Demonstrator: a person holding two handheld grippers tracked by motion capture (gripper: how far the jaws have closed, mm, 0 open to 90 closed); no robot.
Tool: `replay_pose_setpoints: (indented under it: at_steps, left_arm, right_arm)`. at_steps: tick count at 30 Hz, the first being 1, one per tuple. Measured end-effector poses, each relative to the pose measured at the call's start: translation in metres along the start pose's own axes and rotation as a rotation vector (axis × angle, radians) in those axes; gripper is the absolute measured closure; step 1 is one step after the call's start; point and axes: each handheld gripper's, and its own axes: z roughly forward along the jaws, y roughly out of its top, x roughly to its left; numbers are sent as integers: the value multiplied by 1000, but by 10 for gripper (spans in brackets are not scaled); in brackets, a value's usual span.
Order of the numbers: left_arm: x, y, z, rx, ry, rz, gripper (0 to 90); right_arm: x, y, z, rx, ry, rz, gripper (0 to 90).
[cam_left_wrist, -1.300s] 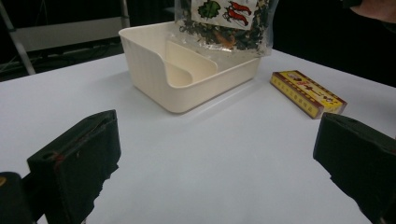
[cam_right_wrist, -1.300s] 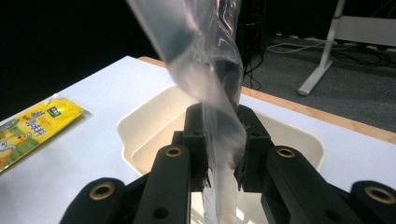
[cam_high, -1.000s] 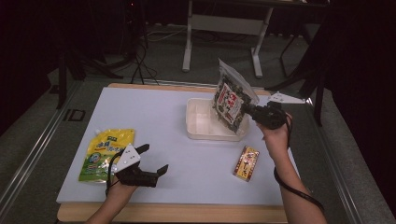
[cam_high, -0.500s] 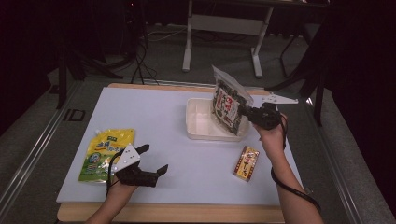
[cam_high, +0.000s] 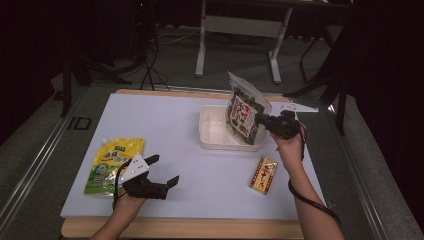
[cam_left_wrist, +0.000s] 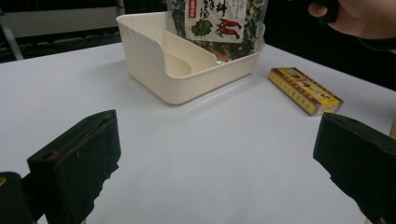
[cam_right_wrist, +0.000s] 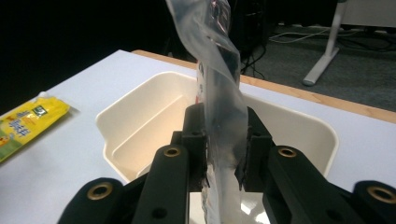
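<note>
Clear, glossy plastic with a dark green fill: that is the snack bag (cam_high: 246, 116) I pinch in my right gripper (cam_high: 266, 121), the two black jaws pressed against its flat sides with the film creased between them. The bag stands nearly upright, edge-on to my own camera, its crinkled top rising above the jaws. A pale label with red characters and red chillies sits on its face. Its lower part hangs over the right end of the cream bin (cam_high: 214, 131); from the left gripper view it looks down inside the bin's far wall, though I cannot tell whether it touches the bottom. My left gripper (cam_high: 162, 176) rests near the table's front edge, jaws spread wide, holding nothing, just beside the yellow pouch (cam_high: 110, 160). A yellow box (cam_high: 264, 174) lies flat right of the bin.
</note>
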Motion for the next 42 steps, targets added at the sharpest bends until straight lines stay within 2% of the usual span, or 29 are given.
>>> replay_pose_setpoints:
  at_steps: [3,6,12,14,16,20,23,25,27,29,31,35,39,42]
  left_arm:
    - [1,0,0,-2,-3,-1,9]
    - [1,0,0,-9,-21,-6,9]
    - [-2,3,0,-19,-26,44,10]
    - [-2,3,-1,-35,-47,47,10]
    - [-4,5,-1,-29,-51,67,10]
    - [-7,7,-1,-20,-74,83,24]
    - [-7,9,-2,-10,-123,60,24]
    - [-7,10,-2,3,-144,52,19]
    - [-8,13,-3,14,-149,56,16]
    - [-8,16,-4,19,-152,62,16]
    - [-6,19,-6,28,-166,49,16]
    - [-2,23,-9,40,-155,51,17]
    - [4,26,-18,43,-152,48,19]
    - [10,31,-27,45,-134,48,19]
  right_arm:
    - [2,2,-1,10,-12,-14,736]
    - [3,4,-6,-7,-13,-6,638]
    - [9,12,-27,-51,-31,-16,462]
    - [11,12,-35,-62,-41,-15,410]
    - [13,12,-42,-66,-45,-19,360]
    - [19,8,-58,-76,-66,-39,276]
    - [25,3,-71,-88,-41,-43,178]
    - [30,-1,-79,-96,-22,-43,159]
    - [37,-6,-87,-107,0,-55,140]
    - [43,-11,-92,-94,15,-69,135]
    - [50,-15,-97,-113,37,-68,138]
    - [62,-22,-102,-118,51,-88,145]
    - [72,-28,-102,-114,71,-140,145]
    - [78,-32,-103,-114,82,-149,150]
